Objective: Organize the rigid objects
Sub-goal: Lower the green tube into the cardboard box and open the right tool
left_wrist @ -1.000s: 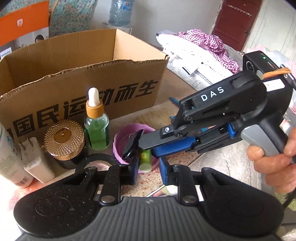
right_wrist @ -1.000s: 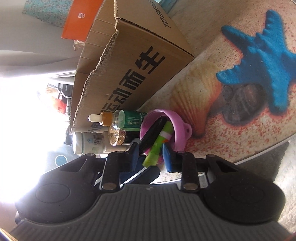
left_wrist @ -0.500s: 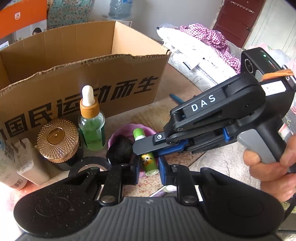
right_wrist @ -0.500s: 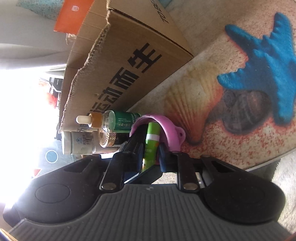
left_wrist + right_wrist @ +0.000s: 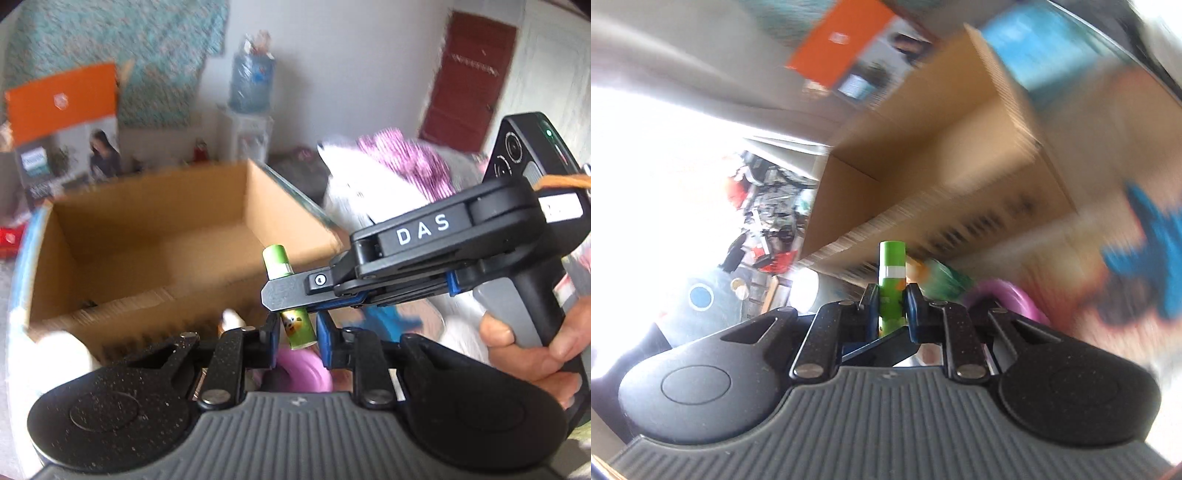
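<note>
Above pink cup [image 5: 303, 369], green lip-balm tube [image 5: 291, 295] is clamped upright between fingers of right gripper [image 5: 893, 306], cap at 12 o'clock. Left gripper [image 5: 295, 336] is held parted, nothing gripped, tube framed between its tips. Open cardboard box [image 5: 155, 236] is seen at 10 o'clock, blurred.

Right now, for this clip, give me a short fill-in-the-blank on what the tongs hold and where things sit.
1. The right tongs are shut on a ____ tube with a white band.
2. The left tongs are ____, gripping nothing.
3. Behind the tube stands an open ____ box.
4. The bowl below the tube is ____.

Missing words: green; open; cardboard; pink
</note>
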{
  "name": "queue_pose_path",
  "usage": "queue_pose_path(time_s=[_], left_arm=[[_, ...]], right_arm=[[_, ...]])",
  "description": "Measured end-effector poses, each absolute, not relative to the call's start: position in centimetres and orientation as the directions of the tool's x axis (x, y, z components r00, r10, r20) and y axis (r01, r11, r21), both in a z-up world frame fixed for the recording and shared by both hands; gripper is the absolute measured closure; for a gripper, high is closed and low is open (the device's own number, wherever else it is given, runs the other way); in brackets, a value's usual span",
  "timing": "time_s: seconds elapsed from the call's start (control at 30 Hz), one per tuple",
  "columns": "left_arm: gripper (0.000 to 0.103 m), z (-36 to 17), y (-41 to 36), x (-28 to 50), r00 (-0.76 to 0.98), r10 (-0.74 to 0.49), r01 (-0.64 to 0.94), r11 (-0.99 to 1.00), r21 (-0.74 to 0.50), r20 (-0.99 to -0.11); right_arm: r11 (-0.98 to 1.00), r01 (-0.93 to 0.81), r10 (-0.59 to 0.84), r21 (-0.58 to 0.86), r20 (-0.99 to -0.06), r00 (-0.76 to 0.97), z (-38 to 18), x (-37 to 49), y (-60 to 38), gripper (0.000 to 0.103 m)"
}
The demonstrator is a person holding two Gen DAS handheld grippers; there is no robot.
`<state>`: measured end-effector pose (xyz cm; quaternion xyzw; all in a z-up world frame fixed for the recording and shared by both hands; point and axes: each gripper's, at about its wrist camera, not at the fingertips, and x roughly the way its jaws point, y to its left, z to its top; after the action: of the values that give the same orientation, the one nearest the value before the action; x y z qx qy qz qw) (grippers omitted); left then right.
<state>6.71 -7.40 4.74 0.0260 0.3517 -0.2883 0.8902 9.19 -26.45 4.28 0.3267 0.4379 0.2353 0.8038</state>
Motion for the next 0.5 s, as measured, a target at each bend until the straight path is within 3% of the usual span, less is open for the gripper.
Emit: queue_pose_path(time_s=[0.2, 0.5], left_arm=[[0.081, 7.8, -3.9, 11.9, 0.634, -0.422, 0.425, 0.890, -0.164, -0.647], [0.081, 3.6, 0.1, 24.1, 0.504, -0.270, 0.246, 0.956, -0.163, -0.821]], right_arm=[[0.655, -0.231, 0.730, 0.719, -0.526, 0.436, 7.8, 16.7, -22.3, 0.088], [0.685, -0.148, 0.727, 0.713, -0.654, 0.210, 3.5, 31.1, -15.0, 0.088]])
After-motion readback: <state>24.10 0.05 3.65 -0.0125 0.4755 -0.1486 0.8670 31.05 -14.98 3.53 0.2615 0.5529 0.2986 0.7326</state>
